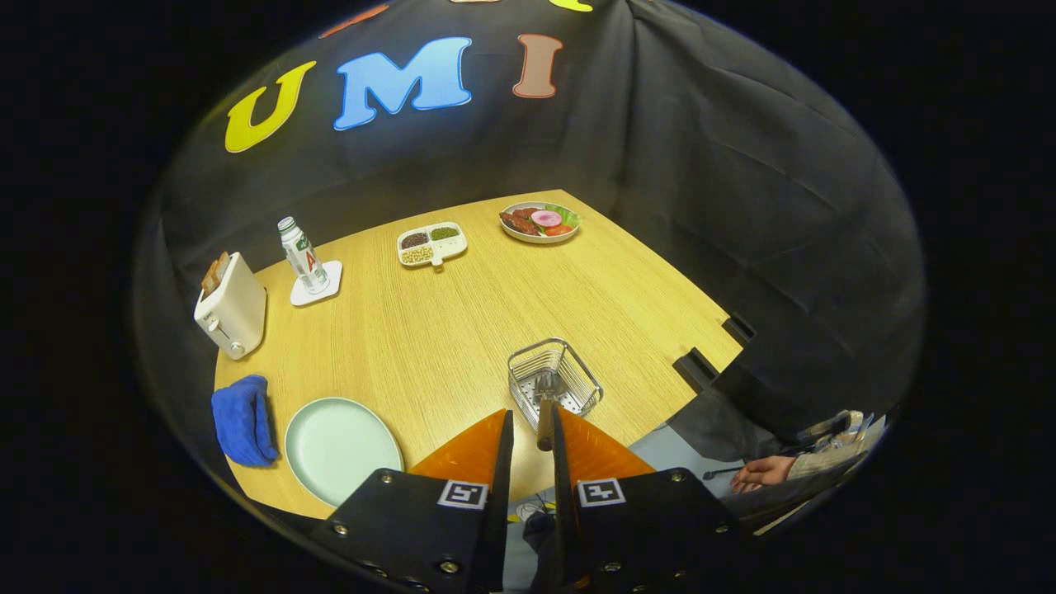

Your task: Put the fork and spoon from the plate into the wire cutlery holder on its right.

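Hand-held gripper (532,425) nearly closed, pinching a utensil handle (544,421) w/ its head dipping into the wire holder (553,379) at 12 o'clock for drop-in; plate (342,448) at 9 o'clock looks bare.

Table (462,330): light wood grain, smooth, matt with a soft sheen. Wire cutlery holder (554,377) near its front edge: bright metal wire, shiny. Gripper (532,429) is pinching a wooden-looking handle (544,425) whose metal end is glinting inside the holder; fork or spoon, can't tell. Plate (342,450) at the front left corner: glazed, glossy, smooth. Cloth (243,419) beside it: soft, nubby fabric. Toaster (231,309) on the left edge: smooth, satin casing. Bottle (301,256): clear plastic.
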`<state>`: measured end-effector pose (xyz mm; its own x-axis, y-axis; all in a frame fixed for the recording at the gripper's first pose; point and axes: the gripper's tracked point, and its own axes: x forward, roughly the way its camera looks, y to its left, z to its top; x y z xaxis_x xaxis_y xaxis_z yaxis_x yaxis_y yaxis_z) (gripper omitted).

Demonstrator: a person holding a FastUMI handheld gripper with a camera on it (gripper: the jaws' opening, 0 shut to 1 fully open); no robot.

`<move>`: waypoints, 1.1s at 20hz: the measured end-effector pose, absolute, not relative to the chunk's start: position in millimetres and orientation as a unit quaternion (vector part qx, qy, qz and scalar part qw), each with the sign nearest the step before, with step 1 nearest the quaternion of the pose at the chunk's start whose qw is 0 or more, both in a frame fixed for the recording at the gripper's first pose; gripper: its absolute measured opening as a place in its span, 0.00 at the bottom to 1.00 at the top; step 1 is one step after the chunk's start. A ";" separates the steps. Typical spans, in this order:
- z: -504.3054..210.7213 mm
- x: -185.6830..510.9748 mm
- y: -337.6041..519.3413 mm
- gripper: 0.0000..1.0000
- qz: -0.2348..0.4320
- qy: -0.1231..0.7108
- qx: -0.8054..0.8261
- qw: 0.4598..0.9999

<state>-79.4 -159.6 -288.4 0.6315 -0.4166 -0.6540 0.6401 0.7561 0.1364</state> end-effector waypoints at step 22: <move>-48.8 -29.5 -156.5 0.25 -0.242 0.001 0.060 0.968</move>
